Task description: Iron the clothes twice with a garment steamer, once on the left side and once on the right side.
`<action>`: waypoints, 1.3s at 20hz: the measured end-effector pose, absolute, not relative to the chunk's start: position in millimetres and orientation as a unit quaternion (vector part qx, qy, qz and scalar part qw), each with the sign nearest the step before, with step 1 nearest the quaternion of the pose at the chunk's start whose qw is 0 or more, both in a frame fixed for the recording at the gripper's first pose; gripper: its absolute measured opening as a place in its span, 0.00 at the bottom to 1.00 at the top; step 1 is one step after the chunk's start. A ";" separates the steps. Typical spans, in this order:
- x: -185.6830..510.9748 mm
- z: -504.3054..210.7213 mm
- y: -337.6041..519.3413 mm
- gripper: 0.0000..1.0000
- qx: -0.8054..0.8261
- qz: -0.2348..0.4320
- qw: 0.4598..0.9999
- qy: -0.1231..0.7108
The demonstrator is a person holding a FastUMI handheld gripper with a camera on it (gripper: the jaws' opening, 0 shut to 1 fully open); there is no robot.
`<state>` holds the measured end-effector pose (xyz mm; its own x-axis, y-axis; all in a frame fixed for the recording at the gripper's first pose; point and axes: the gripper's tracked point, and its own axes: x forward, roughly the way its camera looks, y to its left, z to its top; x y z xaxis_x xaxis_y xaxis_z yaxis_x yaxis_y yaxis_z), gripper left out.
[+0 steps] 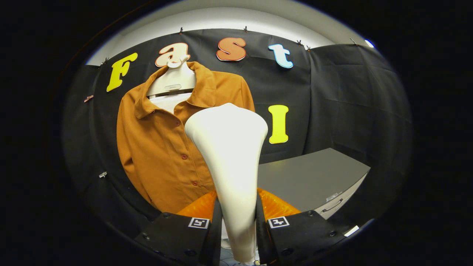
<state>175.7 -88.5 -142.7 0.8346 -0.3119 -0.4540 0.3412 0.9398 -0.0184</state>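
Note:
A brown button-up shirt [162,147] hangs on a white hanger form [173,79] against the booth's wall, beyond the fingers. A white garment steamer [229,155] stands upright between the fingers, its wide head covering the shirt's right half. My gripper [238,221] is shut on the steamer's handle, with both fingers pressing its sides. The steamer head looks close to the shirt, but I cannot tell whether it touches the fabric.
A grey cabinet top [310,177] with a drawer handle [332,207] stands to the right of the shirt and just beyond the fingers. Black cloth walls close off the back and both sides.

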 end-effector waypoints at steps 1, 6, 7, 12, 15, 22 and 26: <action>182.4 -143.1 -84.6 0.43 0.027 -0.165 0.958 0.232; 220.6 -149.0 -77.4 0.43 0.009 -0.150 0.961 0.234; 227.5 -151.5 -77.5 0.43 0.009 -0.148 0.960 0.236; 252.9 -164.0 -87.3 0.43 0.012 -0.153 0.957 0.245; 263.8 -170.6 -92.5 0.43 0.010 -0.158 0.955 0.250; 277.3 -190.7 -94.4 0.43 -0.009 -0.171 0.946 0.275; 277.6 -200.3 -91.8 0.43 -0.019 -0.179 0.941 0.285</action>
